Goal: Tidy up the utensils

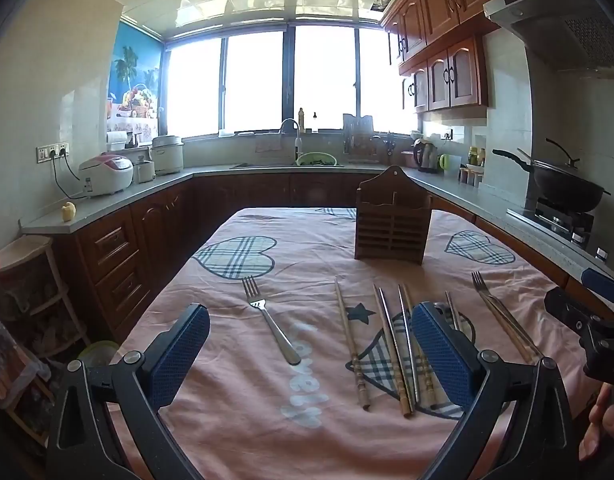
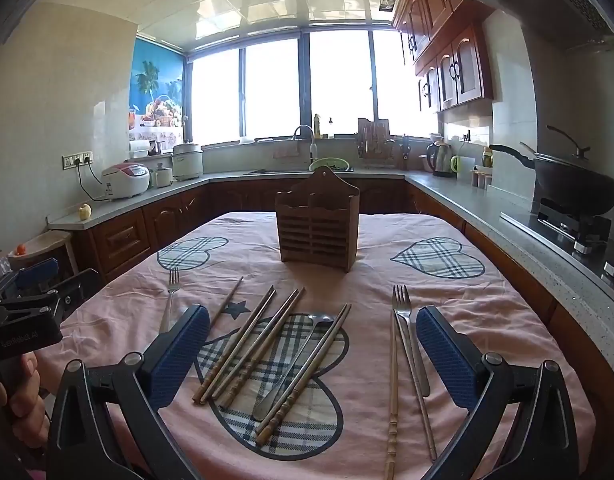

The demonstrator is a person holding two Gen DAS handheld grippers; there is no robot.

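L gripper (image 1: 311, 354) spread, empty | R gripper (image 2: 313, 354) spread, empty | steel forks, wooden+metal chopsticks (image 2: 247, 350), steel spoon (image 2: 295, 356) loose on pink heart-print cloth (image 2: 487, 308) | slatted brown wooden holder (image 2: 317, 230) upright behind, apart | tip: pinch 1 handle mid-shaft, drop into slot handle-down.

The utensil holder (image 2: 318, 222) stands upright at the far middle of my table (image 2: 487, 308). Before it lie scattered chopsticks (image 2: 247, 344) with a spoon (image 2: 295, 360) among them. One fork (image 2: 170, 300) lies to their left, another fork (image 2: 407, 332) to their right.
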